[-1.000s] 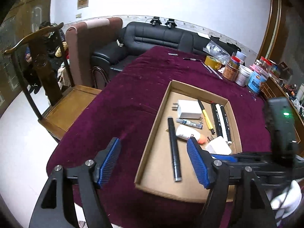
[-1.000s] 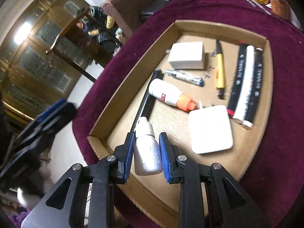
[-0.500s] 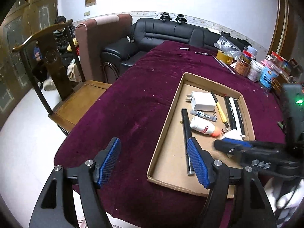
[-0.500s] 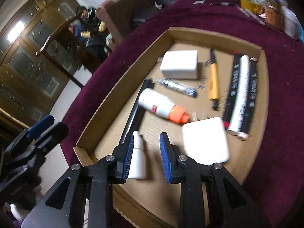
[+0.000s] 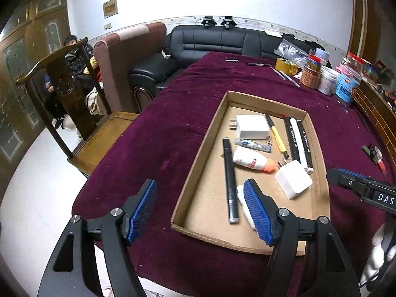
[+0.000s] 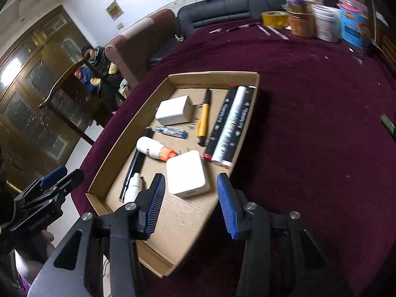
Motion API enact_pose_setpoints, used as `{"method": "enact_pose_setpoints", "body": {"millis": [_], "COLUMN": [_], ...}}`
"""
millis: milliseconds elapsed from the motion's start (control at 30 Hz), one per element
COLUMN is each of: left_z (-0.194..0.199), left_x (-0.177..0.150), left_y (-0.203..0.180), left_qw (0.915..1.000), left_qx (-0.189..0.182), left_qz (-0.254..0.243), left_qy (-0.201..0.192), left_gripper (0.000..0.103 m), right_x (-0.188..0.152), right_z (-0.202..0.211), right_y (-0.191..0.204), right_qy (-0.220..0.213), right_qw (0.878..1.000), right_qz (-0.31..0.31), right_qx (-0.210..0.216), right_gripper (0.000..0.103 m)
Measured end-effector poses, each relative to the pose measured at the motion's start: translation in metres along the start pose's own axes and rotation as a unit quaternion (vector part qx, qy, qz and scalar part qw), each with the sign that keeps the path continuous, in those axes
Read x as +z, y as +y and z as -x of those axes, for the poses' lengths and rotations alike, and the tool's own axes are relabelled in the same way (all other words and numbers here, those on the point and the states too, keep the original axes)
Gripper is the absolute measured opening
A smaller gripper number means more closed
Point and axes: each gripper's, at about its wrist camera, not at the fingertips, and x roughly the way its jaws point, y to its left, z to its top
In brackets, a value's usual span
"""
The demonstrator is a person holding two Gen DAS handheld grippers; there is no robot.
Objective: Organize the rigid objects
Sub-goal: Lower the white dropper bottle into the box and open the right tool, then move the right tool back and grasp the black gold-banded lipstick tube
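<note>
A shallow cardboard tray (image 5: 200, 160) (image 6: 212, 75) lies on the maroon tablecloth. In it are a white charger (image 5: 252, 126), a yellow pen (image 6: 204, 116), three markers (image 6: 231, 123), a glue bottle (image 5: 250, 160) with an orange cap, a white square box (image 6: 185, 173) and a long black pen (image 5: 229, 178). A small white bottle (image 6: 133, 188) (image 5: 241, 198) lies at the pen's near end, free of both grippers. My right gripper (image 6: 190, 185) hovers over the tray's near end, jaws opening, pads touching nothing. My left gripper (image 5: 199, 198) stands open and empty over the tray's left wall.
Jars (image 5: 329, 80) and a yellow tape roll (image 5: 285, 65) crowd the table's far right corner, with pens (image 5: 257, 64) nearby. A small green and red item (image 5: 373, 152) lies on the cloth at right. A wooden chair (image 5: 99, 138) stands left, a black sofa (image 5: 222, 42) behind, with a person sitting far left.
My right gripper let go of the small white bottle, which now lies in the tray beside the black pen; the gripper pulled back and its jaws widened. The left gripper shifted slightly.
</note>
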Motion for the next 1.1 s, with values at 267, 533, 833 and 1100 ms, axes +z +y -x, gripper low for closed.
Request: {"method": "enact_pose_setpoints", "body": {"millis": [267, 533, 833, 1100], "left_z": [0.013, 0.024, 0.034, 0.036], "left_x": [-0.002, -0.005, -0.009, -0.011], "left_y": [-0.023, -0.046, -0.074, -0.090], "left_qw": [0.9997, 0.9989, 0.9969, 0.9956], "left_qx": [0.001, -0.005, -0.013, -0.012], "left_qz": [-0.025, -0.045, -0.076, -0.092], "left_qy": [-0.006, -0.011, -0.013, -0.011], "left_gripper": [0.067, 0.068, 0.068, 0.068], "right_x": [-0.012, -0.022, -0.032, -0.036], "right_z": [0.010, 0.034, 0.052, 0.058], "right_y": [-0.008, -0.033, -0.064, -0.081], "right_qy": [-0.006, -0.024, -0.033, -0.037], "right_qw": [1.000, 0.999, 0.998, 0.996], "right_qz": [-0.010, -0.033, -0.059, -0.076], "right_qx": [0.002, -0.006, -0.015, -0.017], "right_gripper": [0.042, 0.042, 0.042, 0.042]}}
